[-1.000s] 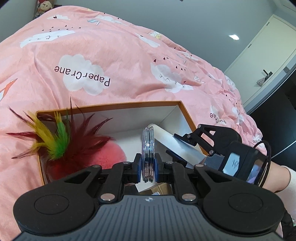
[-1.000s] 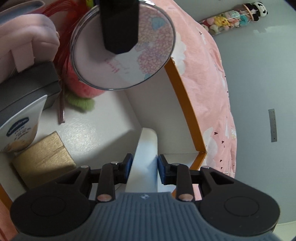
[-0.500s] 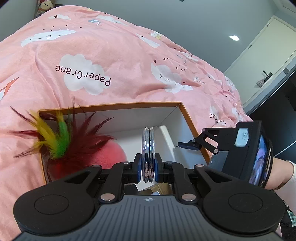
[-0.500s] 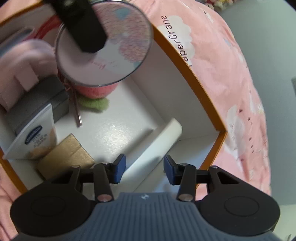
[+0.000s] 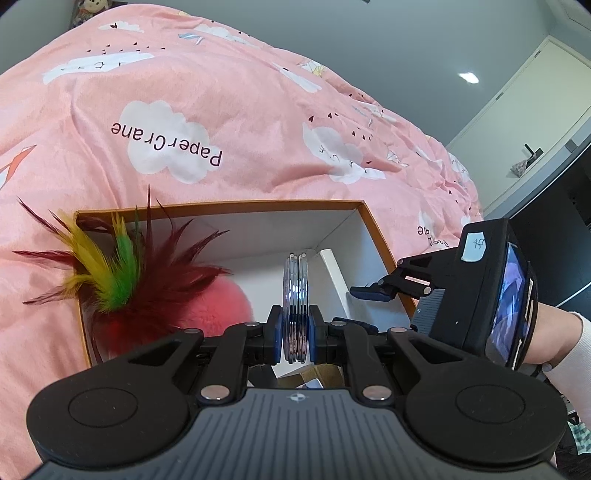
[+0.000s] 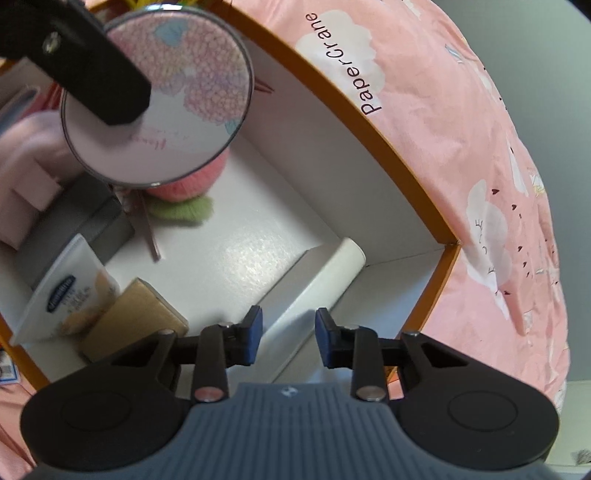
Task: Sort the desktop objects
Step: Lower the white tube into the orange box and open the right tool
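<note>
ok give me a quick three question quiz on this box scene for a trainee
1. True or false: the right gripper is clamped on the white tube.
2. What does the left gripper hold? A) gold box B) round compact mirror C) feather toy
3. Fill in: the white tube lies inside the orange-rimmed ____.

Key
1. False: its jaws are open, the tube lying free below.
2. B, the round compact mirror, gripped on edge.
3. box

home bedroom, pink cloud-print duvet point(image 5: 221, 122), door point(image 5: 532, 110), plush toy point(image 5: 86, 9)

Tube point(image 6: 317, 284) in box point(image 6: 369, 122) corner — plush ball point(image 5: 207, 310) opposite.
</note>
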{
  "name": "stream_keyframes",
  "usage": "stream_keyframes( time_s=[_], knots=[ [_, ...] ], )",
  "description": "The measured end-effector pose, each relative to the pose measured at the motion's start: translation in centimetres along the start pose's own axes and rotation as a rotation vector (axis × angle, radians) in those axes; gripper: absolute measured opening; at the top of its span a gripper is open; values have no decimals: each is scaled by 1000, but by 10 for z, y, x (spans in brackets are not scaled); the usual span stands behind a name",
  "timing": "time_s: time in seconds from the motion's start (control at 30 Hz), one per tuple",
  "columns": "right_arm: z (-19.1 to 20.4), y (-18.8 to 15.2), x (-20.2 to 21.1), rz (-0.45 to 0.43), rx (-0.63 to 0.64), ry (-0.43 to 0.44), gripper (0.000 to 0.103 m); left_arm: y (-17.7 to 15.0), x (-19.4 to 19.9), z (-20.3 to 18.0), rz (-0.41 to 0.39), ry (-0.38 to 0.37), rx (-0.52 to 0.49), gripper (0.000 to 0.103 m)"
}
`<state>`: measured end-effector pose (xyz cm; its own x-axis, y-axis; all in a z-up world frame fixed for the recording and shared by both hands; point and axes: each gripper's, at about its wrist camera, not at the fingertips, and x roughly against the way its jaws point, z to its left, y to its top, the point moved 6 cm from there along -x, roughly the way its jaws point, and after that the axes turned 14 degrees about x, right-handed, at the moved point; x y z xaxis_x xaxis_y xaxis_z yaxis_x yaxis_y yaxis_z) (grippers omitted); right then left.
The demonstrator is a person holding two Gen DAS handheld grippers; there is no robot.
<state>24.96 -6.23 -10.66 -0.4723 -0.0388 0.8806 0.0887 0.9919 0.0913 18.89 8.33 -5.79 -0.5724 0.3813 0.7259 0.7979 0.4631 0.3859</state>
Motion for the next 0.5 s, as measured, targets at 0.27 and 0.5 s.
stream_keyframes(
  time_s=[0.27, 0.5],
  knots=[
    [5, 3, 17, -101, 96, -15, 31, -1, -3, -4, 11, -16, 9, 14],
    [22, 10, 16, -161, 381, 57, 28, 0, -8, -5, 8, -2, 20, 15]
  ],
)
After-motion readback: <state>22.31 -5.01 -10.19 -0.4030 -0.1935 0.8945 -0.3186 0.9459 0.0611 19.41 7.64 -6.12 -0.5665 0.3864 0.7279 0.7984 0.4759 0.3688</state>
